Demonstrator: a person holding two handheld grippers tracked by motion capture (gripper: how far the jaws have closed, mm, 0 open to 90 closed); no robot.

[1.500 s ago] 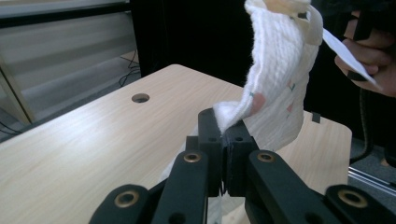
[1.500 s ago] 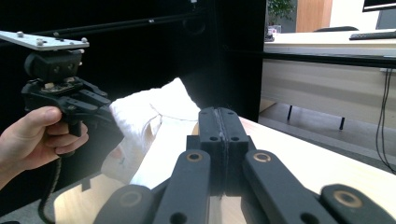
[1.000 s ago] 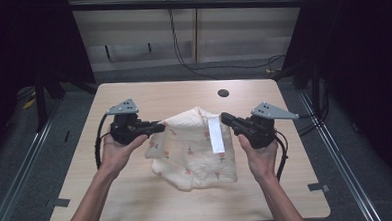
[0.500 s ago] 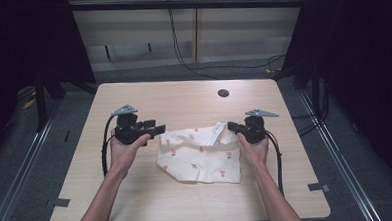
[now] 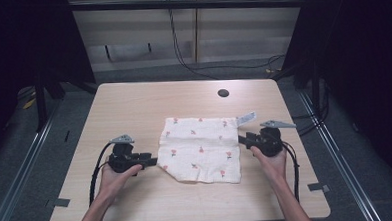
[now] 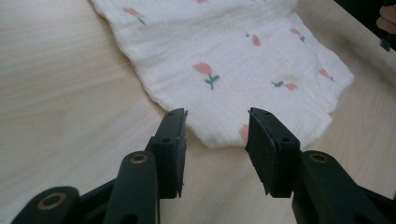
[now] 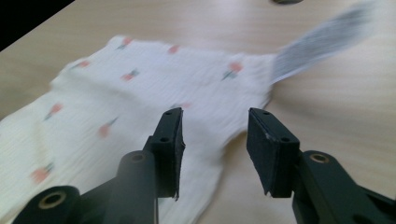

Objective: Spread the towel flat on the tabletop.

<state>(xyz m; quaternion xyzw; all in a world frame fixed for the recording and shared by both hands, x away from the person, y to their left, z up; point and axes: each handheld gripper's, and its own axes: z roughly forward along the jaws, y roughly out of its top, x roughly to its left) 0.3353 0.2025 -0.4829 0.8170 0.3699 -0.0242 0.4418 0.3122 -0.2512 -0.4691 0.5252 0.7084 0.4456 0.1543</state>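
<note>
High view: the cloth [image 5: 199, 148], a white piece printed with small red flowers, lay flat near the middle of the table [image 5: 134, 108], somewhat closer to the near edge than the far one. It appeared folded into a rough rectangle, with its near left corner cut off at a slant and a grey label [image 5: 246, 119] projecting from its far right corner. By judgement, a fold was already laid down and released; whether another fold was intended could not be determined. The left gripper [image 5: 153, 162] rested low on the table just beside the cloth's left edge, held by the left hand [image 5: 114, 175], forearm entering from the near edge. The right gripper [image 5: 241, 138] sat at the cloth's right edge, the right hand [image 5: 271, 157] behind it, its grey plate uppermost.

Left gripper view: the left gripper [image 6: 216, 132] had its jaws standing wide apart and held nothing. The slanted near corner of the cloth [image 6: 233, 70] lay between and just beyond the jaw tips, flat on the table.

Right gripper view: the right gripper [image 7: 215, 130] likewise had its jaws wide with nothing in them. The cloth [image 7: 140, 93] lay under and ahead of its left jaw; the label [image 7: 322, 42] was blurred, ahead toward the far edge.
</note>
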